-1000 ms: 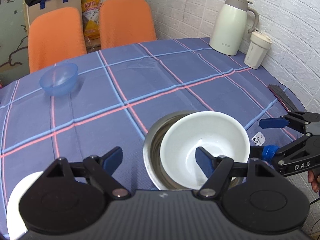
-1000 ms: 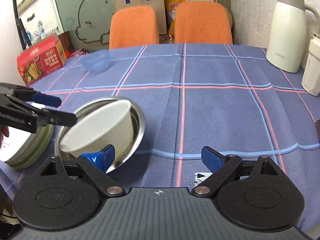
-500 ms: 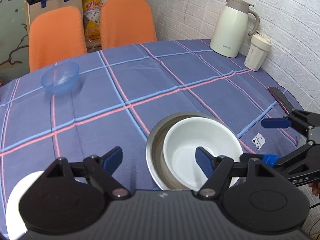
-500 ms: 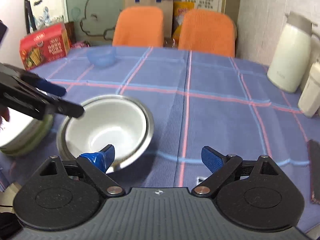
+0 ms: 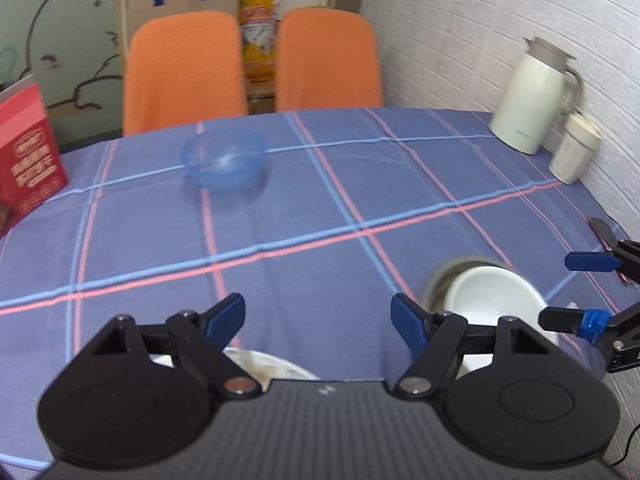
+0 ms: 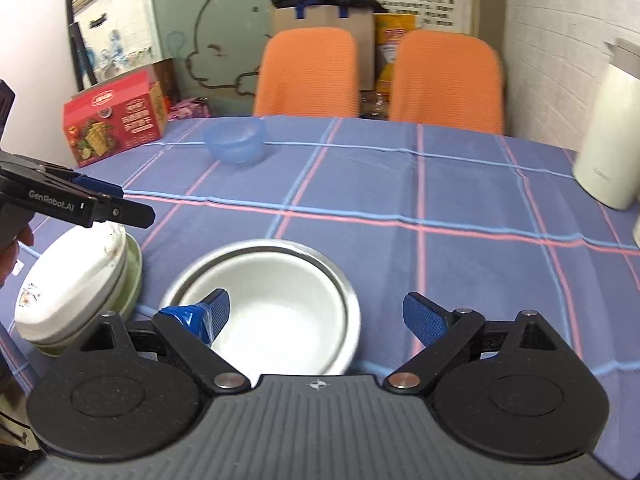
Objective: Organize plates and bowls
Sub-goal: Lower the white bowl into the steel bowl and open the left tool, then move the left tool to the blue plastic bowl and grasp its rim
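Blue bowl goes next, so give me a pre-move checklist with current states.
1. White bowl nested in steel bowl: ok.
2. Left gripper open, holding nothing: ok.
3. Right gripper open, holding nothing: ok.
4. Blue bowl upright, nothing inside: ok.
5. Cloth between left gripper and blue bowl free of objects: ok.
6. Plate stack level: not ok, the top plate sits tilted.
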Demonstrator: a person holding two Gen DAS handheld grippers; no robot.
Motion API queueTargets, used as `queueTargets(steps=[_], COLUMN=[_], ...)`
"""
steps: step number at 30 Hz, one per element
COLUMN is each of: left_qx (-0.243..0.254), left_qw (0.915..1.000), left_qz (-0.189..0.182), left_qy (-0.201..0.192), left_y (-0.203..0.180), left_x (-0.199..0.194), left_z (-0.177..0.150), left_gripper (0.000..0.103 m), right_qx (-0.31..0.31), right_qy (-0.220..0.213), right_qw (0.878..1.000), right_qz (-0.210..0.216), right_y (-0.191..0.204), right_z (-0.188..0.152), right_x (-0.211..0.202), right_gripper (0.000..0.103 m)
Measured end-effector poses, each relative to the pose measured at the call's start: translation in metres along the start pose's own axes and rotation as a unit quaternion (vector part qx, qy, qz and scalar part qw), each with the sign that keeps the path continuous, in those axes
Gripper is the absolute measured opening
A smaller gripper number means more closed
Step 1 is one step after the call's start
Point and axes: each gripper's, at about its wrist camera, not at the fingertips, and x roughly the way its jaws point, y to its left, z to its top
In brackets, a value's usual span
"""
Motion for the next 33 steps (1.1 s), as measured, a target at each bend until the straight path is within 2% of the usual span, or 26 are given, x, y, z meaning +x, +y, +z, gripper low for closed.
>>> queueTargets(steps=[4, 11, 18, 21, 26, 31, 33], left_qx=[-0.013, -0.011, 0.003, -0.002, -0.060, -0.072, -0.073], left_qw=[0.9996, 0.9992, 0.9986, 0.9982, 0.9981, 0.9974, 0.9973], left_qz=[0.025, 0.037, 0.052, 0.058, 0.009, 0.009, -0.004], left_qy=[0.000, 0.005, 0.006, -0.011, -0.014, 0.003, 0.012], left_y=[0.026, 0.057, 0.083, 0.100, 0.135, 0.146, 0.146], left_x=[0.001, 0.014, 0.042, 0.060, 0.102, 0.147, 0.162], left_z=[0.002, 0.017, 0.049, 0.073, 0.113, 0.130, 0.131], left_gripper=[0.074, 0.074, 0.074, 0.074, 0.074, 0.074, 0.074], right_qx=[-0.023, -0.059, -0.099, -0.115, -0.125, -0.131, -0.129], right_qy=[0.003, 0.025, 0.045, 0.052, 0.077, 0.084, 0.085], right_qw=[1.000, 0.998, 0.994, 0.991, 0.988, 0.987, 0.987], right_qz=[0.016, 0.027, 0.028, 0.035, 0.044, 0.047, 0.050], right_y=[0.017, 0.033, 0.045, 0.051, 0.060, 0.062, 0.062], right_z=[0.022, 0.069, 0.118, 0.139, 0.146, 0.149, 0.150], right_x=[0.021, 0.068, 0.131, 0.163, 0.209, 0.233, 0.240], right_gripper=[0.081, 0.081, 0.081, 0.081, 0.081, 0.081, 0.081])
